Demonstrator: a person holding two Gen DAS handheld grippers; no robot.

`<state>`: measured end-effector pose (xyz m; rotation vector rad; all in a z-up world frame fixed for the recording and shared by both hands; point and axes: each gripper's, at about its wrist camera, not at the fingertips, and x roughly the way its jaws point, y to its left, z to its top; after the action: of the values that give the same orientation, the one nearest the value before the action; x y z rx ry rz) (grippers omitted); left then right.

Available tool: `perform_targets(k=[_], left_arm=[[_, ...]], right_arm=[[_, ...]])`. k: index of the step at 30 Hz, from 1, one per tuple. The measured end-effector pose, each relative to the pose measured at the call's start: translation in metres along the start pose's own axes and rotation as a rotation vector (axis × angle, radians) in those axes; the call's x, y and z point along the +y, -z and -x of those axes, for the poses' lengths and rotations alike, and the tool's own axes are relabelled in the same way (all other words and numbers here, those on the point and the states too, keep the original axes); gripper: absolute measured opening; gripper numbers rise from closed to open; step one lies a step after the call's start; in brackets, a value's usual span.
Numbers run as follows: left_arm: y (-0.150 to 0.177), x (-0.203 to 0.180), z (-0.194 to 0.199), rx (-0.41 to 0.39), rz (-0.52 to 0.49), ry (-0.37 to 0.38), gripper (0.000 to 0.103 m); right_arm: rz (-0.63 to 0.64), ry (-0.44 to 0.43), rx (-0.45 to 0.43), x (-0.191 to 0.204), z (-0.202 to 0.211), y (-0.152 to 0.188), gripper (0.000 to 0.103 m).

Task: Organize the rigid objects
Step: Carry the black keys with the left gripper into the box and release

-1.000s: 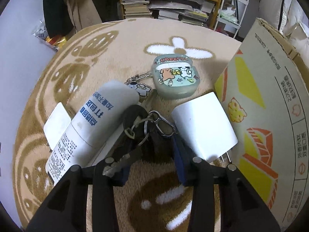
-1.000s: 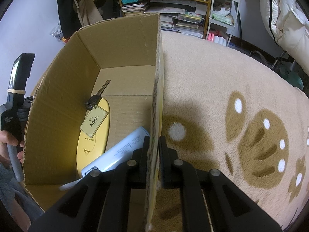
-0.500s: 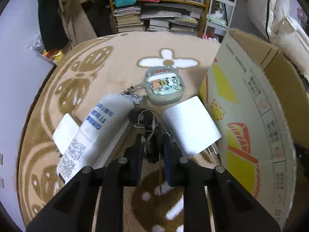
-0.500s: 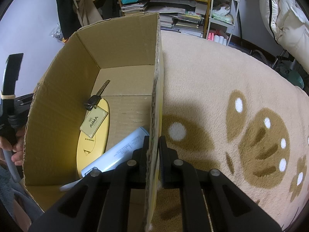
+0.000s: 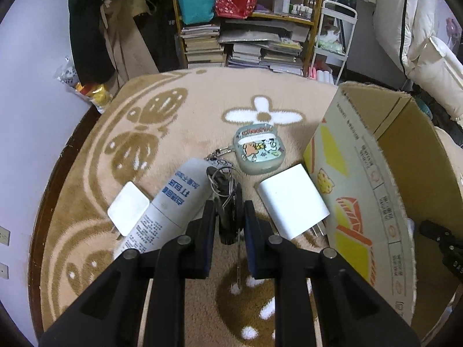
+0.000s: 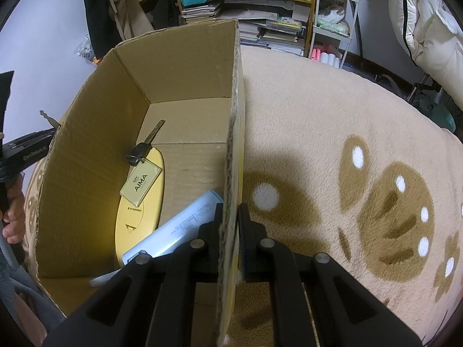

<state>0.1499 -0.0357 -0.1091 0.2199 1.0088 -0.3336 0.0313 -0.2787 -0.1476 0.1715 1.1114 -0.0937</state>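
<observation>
My left gripper (image 5: 228, 208) is shut on a bunch of keys (image 5: 223, 183) with a black fob and metal rings, held above the rug; one key hangs down between the fingers. Below lie a white tube with blue print (image 5: 173, 208), a large white charger (image 5: 292, 204), a small white adapter (image 5: 128, 212) and a cartoon earbud case (image 5: 259, 151). My right gripper (image 6: 230, 211) is shut on the right wall of the cardboard box (image 6: 235, 110). Inside the box are a key with an AIMA tag (image 6: 141, 170), a yellow oval case (image 6: 139, 219) and a pale blue power bank (image 6: 176, 228).
The box (image 5: 361, 190) stands right of the loose items on a beige patterned rug (image 5: 179, 127). A bookshelf with stacked books (image 5: 254, 46) and a white cart (image 5: 332, 43) stand behind. A hand (image 6: 13, 222) holds the left tool beside the box's left wall.
My left gripper went from open around the keys to shut on them, then rose with them above the rug. The right gripper has kept its hold on the box wall.
</observation>
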Motion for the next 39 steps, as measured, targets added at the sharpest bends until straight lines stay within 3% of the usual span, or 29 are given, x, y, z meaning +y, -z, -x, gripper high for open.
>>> perform_targets(k=[9, 12, 19, 26, 34, 39], left_arm=[[-0.01, -0.009, 0.046, -0.119, -0.053, -0.003, 0.017], [-0.013, -0.017, 0.059, -0.131, -0.065, 0.038, 0.017], [-0.017, -0.048, 0.091, -0.186, -0.134, 0.048, 0.017], [-0.014, -0.086, 0.13, -0.266, -0.21, 0.116, 0.017], [-0.002, -0.128, 0.127, -0.211, -0.265, 0.152, 0.017], [0.006, -0.138, 0.111, -0.158, -0.284, 0.123, 0.017]], right_arm=[[-0.002, -0.002, 0.001, -0.001, 0.0, 0.0, 0.009], [-0.003, -0.003, 0.002, -0.001, 0.0, 0.0, 0.009], [-0.009, -0.008, 0.004, 0.0, 0.0, 0.0, 0.009], [-0.008, -0.008, 0.004, -0.001, 0.0, -0.001, 0.009], [-0.008, -0.008, 0.004, -0.001, 0.0, -0.001, 0.009], [-0.008, -0.009, 0.004, -0.002, 0.0, -0.001, 0.009]])
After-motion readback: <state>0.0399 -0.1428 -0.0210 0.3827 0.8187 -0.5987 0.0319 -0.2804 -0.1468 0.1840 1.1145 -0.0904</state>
